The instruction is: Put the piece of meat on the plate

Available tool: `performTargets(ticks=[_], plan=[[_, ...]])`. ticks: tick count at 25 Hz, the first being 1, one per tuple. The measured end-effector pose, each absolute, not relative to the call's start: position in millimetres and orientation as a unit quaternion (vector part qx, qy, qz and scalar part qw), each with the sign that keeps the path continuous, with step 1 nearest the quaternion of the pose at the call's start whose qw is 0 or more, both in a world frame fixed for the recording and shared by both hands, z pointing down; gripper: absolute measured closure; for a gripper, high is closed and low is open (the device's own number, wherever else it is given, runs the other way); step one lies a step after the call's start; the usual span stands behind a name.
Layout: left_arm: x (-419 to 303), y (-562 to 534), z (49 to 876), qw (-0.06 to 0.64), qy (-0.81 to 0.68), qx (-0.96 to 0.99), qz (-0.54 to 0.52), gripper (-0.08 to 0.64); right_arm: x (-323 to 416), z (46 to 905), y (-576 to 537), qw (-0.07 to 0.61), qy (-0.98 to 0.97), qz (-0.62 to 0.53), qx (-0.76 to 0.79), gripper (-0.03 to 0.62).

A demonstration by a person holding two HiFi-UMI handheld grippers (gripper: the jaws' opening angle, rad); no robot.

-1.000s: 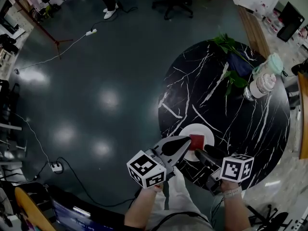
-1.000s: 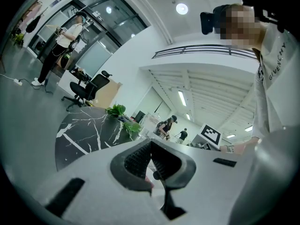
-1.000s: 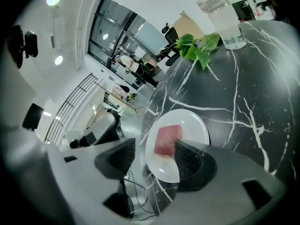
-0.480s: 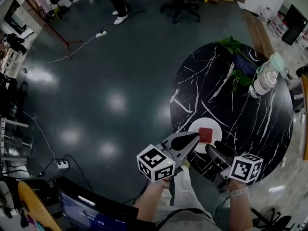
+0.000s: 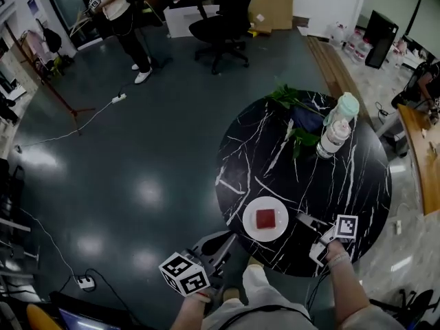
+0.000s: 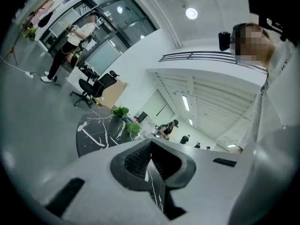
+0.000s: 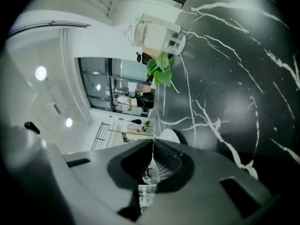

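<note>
A square red piece of meat [image 5: 265, 218] lies in the middle of a white plate [image 5: 250, 227] near the front edge of the round black marble table [image 5: 357, 184]. My left gripper [image 5: 225, 239] is shut and empty, off the table's edge, below and left of the plate. My right gripper [image 5: 303, 219] is just right of the plate, jaws closing until the tips touch, nothing between them. In the left gripper view the gripper [image 6: 151, 141] has its tips together. In the right gripper view the gripper [image 7: 152, 142] points across the table [image 7: 234, 78], with the plate [image 7: 168, 136] just beyond its tips.
A clear bottle with a pale green cap [image 5: 338, 128] and green leafy stems [image 5: 292, 102] over a dark blue cloth [image 5: 307, 119] stand at the table's far side. An office chair [image 5: 220, 26], a standing person [image 5: 124, 9] and a floor cable [image 5: 89, 119] lie beyond.
Both grippers have drawn back from the plate towards the person, the left one off the table's edge. The meat stays on the plate. The head view has lifted and shows more room.
</note>
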State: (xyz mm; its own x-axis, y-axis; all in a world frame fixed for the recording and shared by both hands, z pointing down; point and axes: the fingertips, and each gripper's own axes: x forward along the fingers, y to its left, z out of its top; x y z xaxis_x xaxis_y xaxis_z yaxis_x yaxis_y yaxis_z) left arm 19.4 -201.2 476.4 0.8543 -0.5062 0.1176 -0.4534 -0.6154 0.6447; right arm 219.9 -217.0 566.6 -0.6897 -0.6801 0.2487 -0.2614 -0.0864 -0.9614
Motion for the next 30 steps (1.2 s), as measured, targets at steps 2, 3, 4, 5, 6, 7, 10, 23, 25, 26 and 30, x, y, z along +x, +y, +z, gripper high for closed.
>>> performTargets(ticks=[2, 3, 4, 5, 6, 7, 10, 23, 25, 26, 30], plan=[[19.1, -218.2, 467.9, 0.342, -0.28, 0.896, -0.048, 0.551, 217.8, 549.9, -223.0, 0.196, 0.675, -0.633, -0.325, 0.578], [21.9, -226.7, 462.1, 0.337, -0.283, 0.896, -0.054, 0.551, 214.9, 540.4, -224.9, 0.205, 0.688, -0.624, -0.31, 0.578], [26.0, -234.1, 455.7, 0.333, -0.284, 0.897, -0.06, 0.551, 212.1, 531.6, -226.4, 0.214, 0.7, -0.614, -0.298, 0.578], [30.9, -240.4, 449.6, 0.329, -0.283, 0.899, -0.066, 0.551, 209.3, 523.5, -227.7, 0.225, 0.708, -0.605, -0.286, 0.578], [35.6, -246.1, 444.4, 0.326, -0.281, 0.9, -0.071, 0.551, 206.1, 515.6, -229.0, 0.24, 0.714, -0.599, -0.272, 0.577], [40.0, -251.4, 440.2, 0.323, -0.28, 0.901, -0.075, 0.551, 201.3, 507.4, -229.9, 0.251, 0.723, -0.59, -0.257, 0.577], [50.5, -262.0, 431.4, 0.32, -0.275, 0.903, -0.081, 0.551, 175.8, 493.7, -221.5, 0.222, 0.764, -0.567, -0.214, 0.578], [80.5, -279.6, 441.5, 0.341, -0.239, 0.907, -0.056, 0.551, 136.5, 511.3, -196.8, 0.049, 0.813, -0.528, -0.239, 0.583], [83.9, -283.6, 439.8, 0.34, -0.232, 0.909, -0.057, 0.552, 137.4, 513.2, -194.8, 0.039, 0.815, -0.524, -0.244, 0.583], [85.1, -285.3, 439.6, 0.341, -0.229, 0.91, -0.058, 0.551, 138.3, 514.7, -194.2, 0.035, 0.815, -0.523, -0.247, 0.583], [84.7, -289.0, 441.8, 0.344, -0.226, 0.91, -0.059, 0.551, 137.0, 522.7, -190.3, 0.019, 0.816, -0.52, -0.251, 0.583]])
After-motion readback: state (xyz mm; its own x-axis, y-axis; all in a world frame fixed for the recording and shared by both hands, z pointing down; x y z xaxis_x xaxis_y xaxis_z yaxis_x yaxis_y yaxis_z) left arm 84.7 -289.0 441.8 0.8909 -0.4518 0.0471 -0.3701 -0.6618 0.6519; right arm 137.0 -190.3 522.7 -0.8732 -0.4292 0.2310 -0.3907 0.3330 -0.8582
